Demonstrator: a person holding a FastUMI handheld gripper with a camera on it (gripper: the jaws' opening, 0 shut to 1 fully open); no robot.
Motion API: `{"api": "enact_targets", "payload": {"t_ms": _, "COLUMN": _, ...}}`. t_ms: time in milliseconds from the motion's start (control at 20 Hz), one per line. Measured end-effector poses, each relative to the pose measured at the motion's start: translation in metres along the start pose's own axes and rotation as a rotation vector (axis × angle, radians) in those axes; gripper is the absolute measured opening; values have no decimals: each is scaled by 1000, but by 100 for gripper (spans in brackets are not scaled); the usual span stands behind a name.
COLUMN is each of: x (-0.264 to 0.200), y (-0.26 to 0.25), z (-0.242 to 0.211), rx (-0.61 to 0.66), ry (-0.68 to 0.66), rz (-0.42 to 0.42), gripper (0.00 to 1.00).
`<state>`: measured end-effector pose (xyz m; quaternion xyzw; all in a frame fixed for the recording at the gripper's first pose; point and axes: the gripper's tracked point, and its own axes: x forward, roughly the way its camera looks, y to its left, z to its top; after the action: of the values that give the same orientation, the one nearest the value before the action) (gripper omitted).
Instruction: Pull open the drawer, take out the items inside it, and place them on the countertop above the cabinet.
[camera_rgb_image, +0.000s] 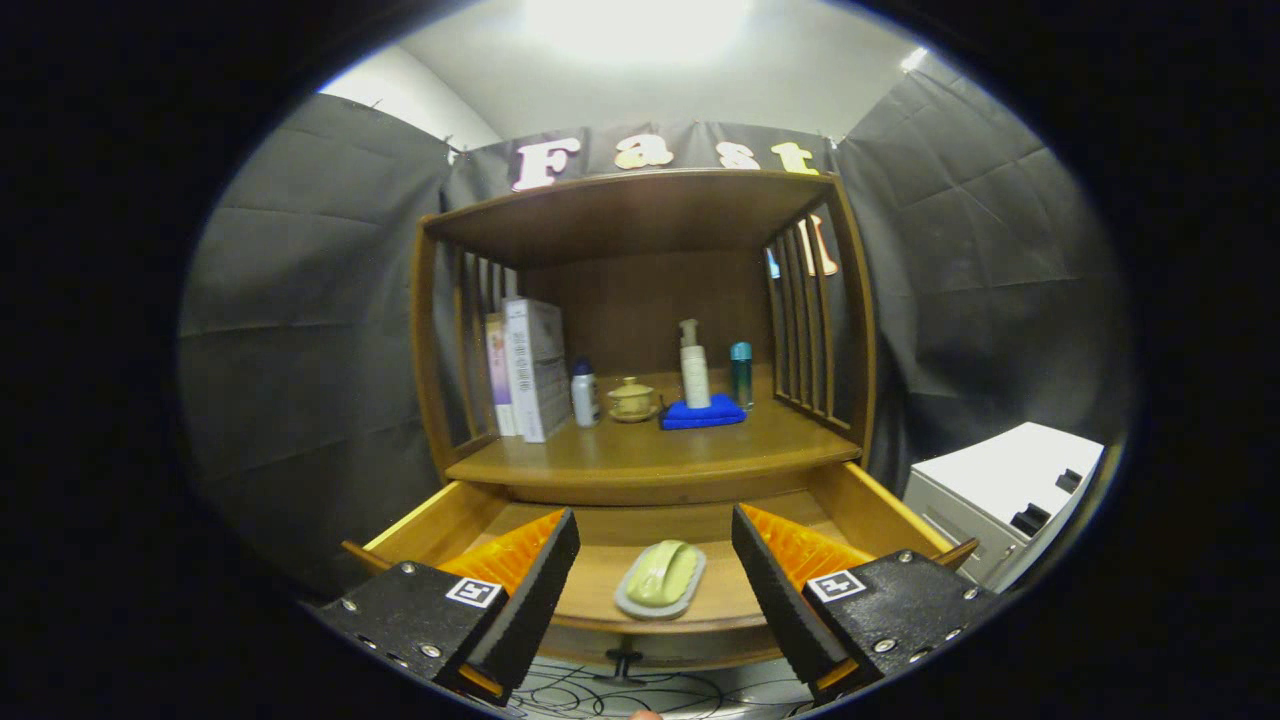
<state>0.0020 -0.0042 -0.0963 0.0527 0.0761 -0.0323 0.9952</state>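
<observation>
gripper view is showing the gripper (655, 585) hanging spread wide over the open wooden drawer (870, 505), flanking a rounded pale-green soap dish (660, 578).

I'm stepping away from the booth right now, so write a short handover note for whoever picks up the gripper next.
Hand-held gripper: open, holding nothing, fingers on either side of the soap dish, above it.
Drawer: already pulled open.
Soap dish: lying in the drawer near its front edge, not yet grasped.
Countertop: bare space at the front; boxes, bottles, a cup and a blue cloth stand further back.
Left to do: lower onto the soap dish, close on it, lift it out and set it on the countertop.
</observation>
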Motion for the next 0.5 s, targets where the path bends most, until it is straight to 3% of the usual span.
{"api": "enact_targets", "payload": {"t_ms": 200, "x": 30, "y": -3, "z": 2, "rx": 1, "ry": 127, "rz": -72, "gripper": 95}}
{"api": "enact_targets", "payload": {"t_ms": 350, "x": 46, "y": 5, "z": 0, "rx": 50, "ry": 184, "rz": -78, "gripper": 95}}
{"api": "enact_targets", "payload": {"t_ms": 500, "x": 59, "y": 1, "z": -12, "rx": 22, "ry": 256, "rz": -104, "gripper": 95}}
